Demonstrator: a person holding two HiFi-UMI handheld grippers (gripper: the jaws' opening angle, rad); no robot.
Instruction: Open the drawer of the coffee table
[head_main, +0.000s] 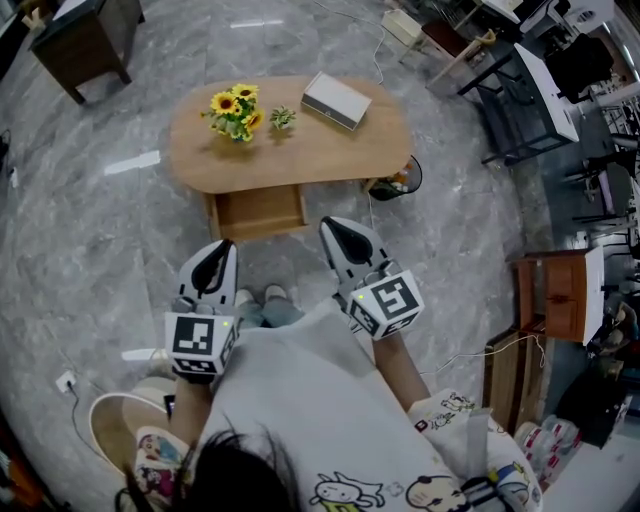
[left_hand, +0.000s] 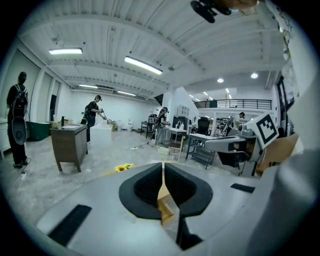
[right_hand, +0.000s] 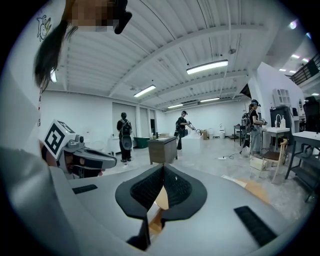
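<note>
The drawer (head_main: 260, 212) stands pulled out from the near side of the bench (head_main: 330, 155), so I judge the opening step done. Any further pull would call for parting the fingers and reaching forward to the drawer's front. The left gripper (head_main: 222, 250) and right gripper (head_main: 336, 230) each have their fingers pressed together on nothing. The drawer lies at one o'clock of the left fingers and eleven o'clock of the right, near both but touching neither.

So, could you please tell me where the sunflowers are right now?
In the head view, the sunflowers stand on the left part of the coffee table, right beside a small green plant.
</note>
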